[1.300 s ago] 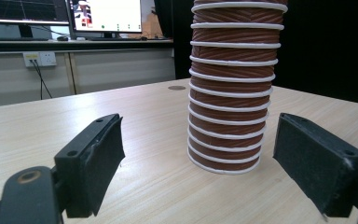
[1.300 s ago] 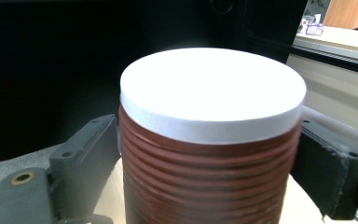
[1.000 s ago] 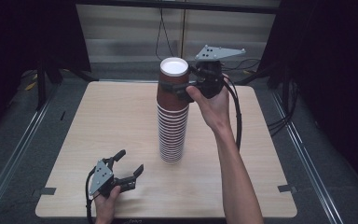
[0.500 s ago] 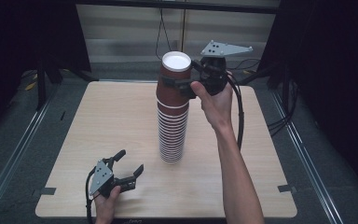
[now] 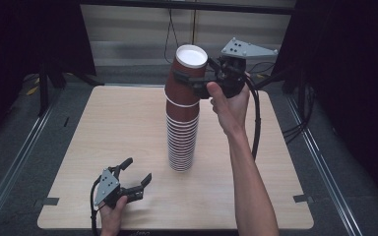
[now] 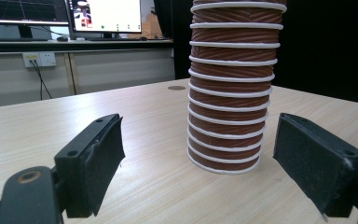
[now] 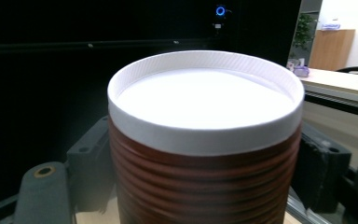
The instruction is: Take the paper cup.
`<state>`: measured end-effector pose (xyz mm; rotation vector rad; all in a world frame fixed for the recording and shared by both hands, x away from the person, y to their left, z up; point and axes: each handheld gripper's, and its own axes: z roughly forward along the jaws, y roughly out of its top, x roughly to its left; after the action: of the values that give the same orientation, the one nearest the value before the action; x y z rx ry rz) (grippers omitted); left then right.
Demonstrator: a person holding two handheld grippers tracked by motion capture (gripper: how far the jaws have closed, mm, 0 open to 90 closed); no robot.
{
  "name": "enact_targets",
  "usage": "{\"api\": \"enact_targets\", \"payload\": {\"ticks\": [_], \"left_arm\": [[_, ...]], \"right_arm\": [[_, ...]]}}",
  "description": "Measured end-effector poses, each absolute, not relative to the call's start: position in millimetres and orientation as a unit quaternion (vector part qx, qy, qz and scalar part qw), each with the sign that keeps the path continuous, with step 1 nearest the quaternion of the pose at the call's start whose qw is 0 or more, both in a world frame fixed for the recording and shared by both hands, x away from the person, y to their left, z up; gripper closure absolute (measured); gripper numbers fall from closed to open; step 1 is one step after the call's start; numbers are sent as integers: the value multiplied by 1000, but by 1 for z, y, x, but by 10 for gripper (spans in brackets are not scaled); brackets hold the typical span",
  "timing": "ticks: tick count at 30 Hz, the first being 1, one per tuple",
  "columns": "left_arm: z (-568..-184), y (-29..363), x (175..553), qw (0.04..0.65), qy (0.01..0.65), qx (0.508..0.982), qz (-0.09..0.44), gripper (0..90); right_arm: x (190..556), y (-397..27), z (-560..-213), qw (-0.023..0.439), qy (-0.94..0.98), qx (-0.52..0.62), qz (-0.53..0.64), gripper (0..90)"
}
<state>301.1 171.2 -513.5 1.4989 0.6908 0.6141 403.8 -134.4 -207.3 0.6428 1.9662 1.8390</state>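
- Left gripper (image 5: 135, 177) sat low at the near-left part of the wooden table (image 5: 118, 123) in the high view, held in the person's left hand (image 5: 112, 214), cable trailing off toward the table's near edge.
- Its jaws stood spread apart with nothing between them; the left gripper view showed both black pads (image 6: 101, 156) wide of each other, bare tabletop in the gap.
- Through that gap, farther off, the lower part of the stack of brown ribbed paper cups (image 6: 228, 116) stood upright on the table, white rims banded one above another. The left gripper was well apart from it.
- In the high view the stack (image 5: 182, 142) rose from about the middle of the table, slightly toward the near side.
- Top cup (image 5: 188, 81) was lifted partly clear of the cup below, tilted a little, its white inside facing up toward the camera.
- Right gripper (image 5: 197, 81) was clamped on that top cup just under the rim, one jaw on each side of the brown wall; the right gripper view showed the cup (image 7: 205, 140) large between the two jaws, pads pressed against its ribbed sides.
- Right hand (image 5: 231, 103) held the gripper body high above the table's far half, forearm reaching up from the bottom edge, grey three-cornered plate on top and cable looping down at the right.
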Motion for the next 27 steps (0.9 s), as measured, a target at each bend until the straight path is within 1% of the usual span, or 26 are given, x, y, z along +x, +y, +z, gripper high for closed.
{"api": "enact_targets", "payload": {"ticks": [13,27], "left_arm": [[-513,171,301,637,302,656,269,156],[-513,172,301,636,301,657,272,156]], "right_arm": [[404,-142,-204,174,669,221,688,211],[399,-144,-195,184,649,212,707,211]]}}
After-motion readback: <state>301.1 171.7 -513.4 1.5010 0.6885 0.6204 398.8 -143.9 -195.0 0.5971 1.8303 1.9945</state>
